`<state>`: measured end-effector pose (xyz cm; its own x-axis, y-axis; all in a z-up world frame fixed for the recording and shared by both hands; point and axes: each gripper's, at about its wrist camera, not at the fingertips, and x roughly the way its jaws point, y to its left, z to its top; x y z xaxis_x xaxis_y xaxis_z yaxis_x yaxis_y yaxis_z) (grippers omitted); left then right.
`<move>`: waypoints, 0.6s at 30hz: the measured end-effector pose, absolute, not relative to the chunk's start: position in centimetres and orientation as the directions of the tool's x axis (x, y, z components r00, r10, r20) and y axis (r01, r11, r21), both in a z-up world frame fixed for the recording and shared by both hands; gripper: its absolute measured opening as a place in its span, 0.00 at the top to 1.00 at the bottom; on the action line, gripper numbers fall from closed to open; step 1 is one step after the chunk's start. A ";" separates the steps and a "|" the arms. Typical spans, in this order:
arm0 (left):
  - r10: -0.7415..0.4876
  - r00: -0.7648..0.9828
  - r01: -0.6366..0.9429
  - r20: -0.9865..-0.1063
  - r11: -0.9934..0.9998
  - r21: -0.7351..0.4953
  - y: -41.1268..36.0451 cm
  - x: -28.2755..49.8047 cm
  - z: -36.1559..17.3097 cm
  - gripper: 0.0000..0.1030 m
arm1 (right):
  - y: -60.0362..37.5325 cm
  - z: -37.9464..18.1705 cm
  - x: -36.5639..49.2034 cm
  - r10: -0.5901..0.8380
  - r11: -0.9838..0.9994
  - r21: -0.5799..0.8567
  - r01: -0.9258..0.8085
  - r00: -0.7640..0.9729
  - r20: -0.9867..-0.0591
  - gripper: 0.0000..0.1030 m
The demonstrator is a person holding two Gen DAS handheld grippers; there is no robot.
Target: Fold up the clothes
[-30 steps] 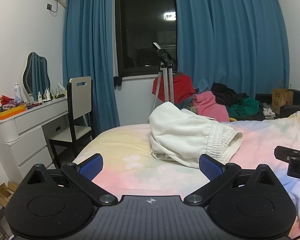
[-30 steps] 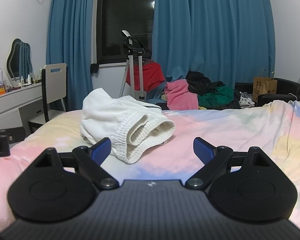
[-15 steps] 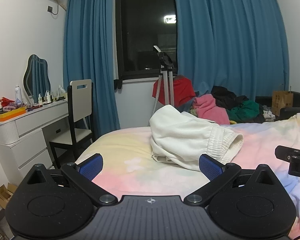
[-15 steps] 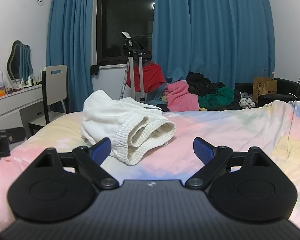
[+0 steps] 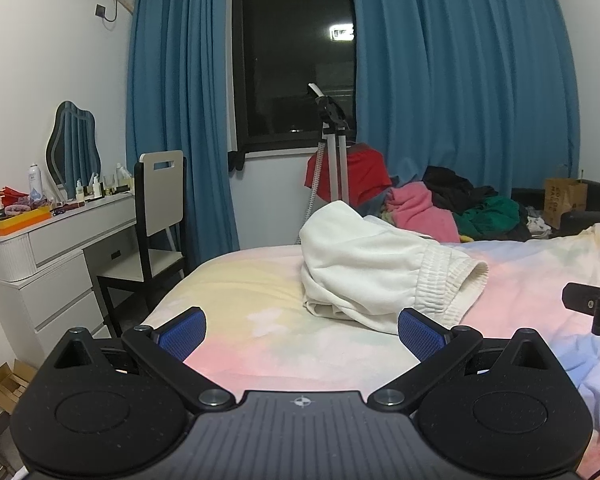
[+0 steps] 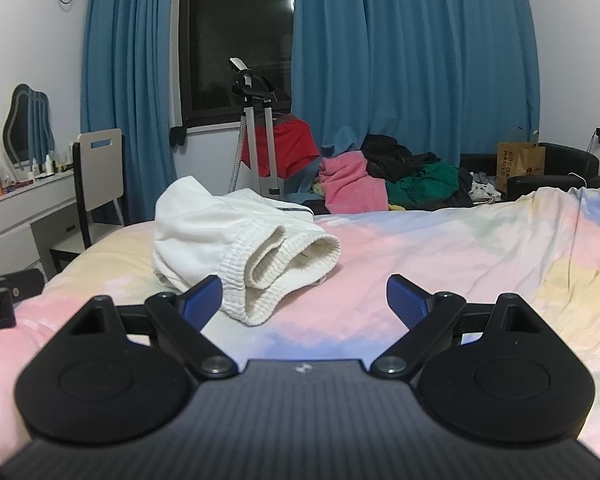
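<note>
Paper bag point(image 6: 520, 164) stands beyond the far right edge of the bed point(image 6: 440, 248); what it holds cannot be made out. An orange tray point(image 5: 14, 222) on the white dresser point(image 5: 56, 264), left of the bed, carries small items too blurred to name, and bottles point(image 5: 36, 188) stand beside it under a wavy mirror point(image 5: 74, 146). A cardboard box point(image 5: 4, 380) on the floor by the dresser is cut off at the frame edge.

Beyond the bed, a heap of pink, black and green clothes point(image 6: 388, 178) lies under the blue curtains point(image 6: 412, 60), partly hidden by the mattress line; single pieces cannot be separated. A red garment point(image 6: 290, 150) hangs by a steamer stand point(image 6: 256, 136), and a chair point(image 5: 160, 216) sits between dresser and bed.

On the bed's pastel cover lies the white garment point(image 5: 364, 264), bundled up, its ribbed elastic opening point(image 6: 276, 264) turned toward the cameras. Its underside and exact shape are hidden in the folds.

The left gripper point(image 5: 302, 330) hangs over the near part of the bed with both blue pads spread wide and nothing between them; the garment lies just past the fingertips, its hem behind the right-hand pad point(image 5: 420, 334). The right gripper point(image 6: 304, 300) is likewise released and empty, the ribbed hem just beyond its left-hand pad point(image 6: 202, 300), and whether they touch cannot be told.
</note>
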<state>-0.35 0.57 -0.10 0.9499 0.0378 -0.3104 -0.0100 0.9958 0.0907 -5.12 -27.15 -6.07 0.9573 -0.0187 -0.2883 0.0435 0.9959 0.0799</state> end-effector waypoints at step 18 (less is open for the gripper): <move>0.041 0.940 -0.007 -0.337 0.995 0.102 -0.2 0.8 -1.8 0.00 | -28.0 -5.6 -5.6 -0.022 0.993 0.107 0.048 0.974 -0.227 0.82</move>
